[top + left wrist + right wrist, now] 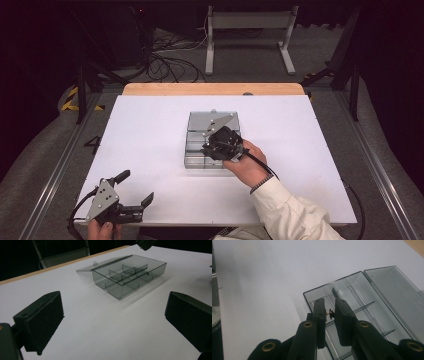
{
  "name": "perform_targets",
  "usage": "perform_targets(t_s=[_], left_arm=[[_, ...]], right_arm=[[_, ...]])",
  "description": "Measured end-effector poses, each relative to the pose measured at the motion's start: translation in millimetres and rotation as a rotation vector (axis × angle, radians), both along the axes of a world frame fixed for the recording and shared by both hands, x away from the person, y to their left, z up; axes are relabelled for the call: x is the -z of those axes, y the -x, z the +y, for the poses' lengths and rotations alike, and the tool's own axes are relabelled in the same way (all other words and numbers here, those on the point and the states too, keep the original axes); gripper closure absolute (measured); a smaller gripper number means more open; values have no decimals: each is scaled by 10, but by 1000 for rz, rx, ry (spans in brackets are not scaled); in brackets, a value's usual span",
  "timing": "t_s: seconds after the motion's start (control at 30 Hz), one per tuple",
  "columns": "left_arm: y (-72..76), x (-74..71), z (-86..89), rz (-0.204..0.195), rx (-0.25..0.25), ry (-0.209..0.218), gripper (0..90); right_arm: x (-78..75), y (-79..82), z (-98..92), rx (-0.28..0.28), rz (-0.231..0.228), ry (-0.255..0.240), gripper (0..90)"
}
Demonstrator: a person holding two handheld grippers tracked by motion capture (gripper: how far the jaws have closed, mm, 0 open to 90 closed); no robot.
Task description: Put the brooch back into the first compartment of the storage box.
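Observation:
A smoky clear compartment box (194, 161) lies open in the middle of the white table, its lid (200, 120) folded flat on the far side. My right gripper (216, 145) hovers over the box's front compartments. In the right gripper view, this gripper (329, 308) is shut on a tiny black and brass part (330, 313) above the box's corner compartment (312, 298). My left gripper (136, 187) rests open near the table's front left edge. In the left gripper view its jaws (112, 322) stand wide apart and empty, facing the box (125, 291).
The table is covered by a white sheet (150, 130) with a wooden strip (210, 89) along the far edge. Dividers (125, 277) split the box into several cells. Cables and a metal stand (250, 30) lie on the floor beyond.

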State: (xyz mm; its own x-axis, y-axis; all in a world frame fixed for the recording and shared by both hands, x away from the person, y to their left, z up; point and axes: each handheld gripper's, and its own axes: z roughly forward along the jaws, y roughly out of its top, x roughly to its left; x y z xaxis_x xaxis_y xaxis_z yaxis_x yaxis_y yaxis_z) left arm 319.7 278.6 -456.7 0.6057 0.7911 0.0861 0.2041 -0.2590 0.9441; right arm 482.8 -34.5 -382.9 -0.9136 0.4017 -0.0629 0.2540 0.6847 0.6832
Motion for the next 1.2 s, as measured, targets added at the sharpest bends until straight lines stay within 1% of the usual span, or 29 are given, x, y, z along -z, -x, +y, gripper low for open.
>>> perform_targets(t_s=[0.07, 0.23, 0.43, 0.6, 0.77, 1.03, 1.2], left_arm=[[-1, 0, 0, 0, 0, -1, 27], [-1, 0, 1, 0, 1, -1, 27], [-3, 1, 6, -1, 2, -1, 27], [-3, 0, 5, -1, 2, -1, 27], [-5, 1, 4, 1, 4, -4, 27], [-8, 1, 8, 1, 5, -8, 27], [-7, 1, 8, 1, 5, -8, 27]], right_arm=[[9, -30, 11, 15, -2, -6, 797], [61, -120, 37, 52, 10, -27, 797], [130, -217, 78, 89, 2, -37, 797], [178, -286, 110, 127, 8, -54, 798], [227, -350, 135, 149, 11, -73, 797], [316, -423, 208, 147, -30, -80, 797], [378, -483, 249, 154, -29, -86, 798]])
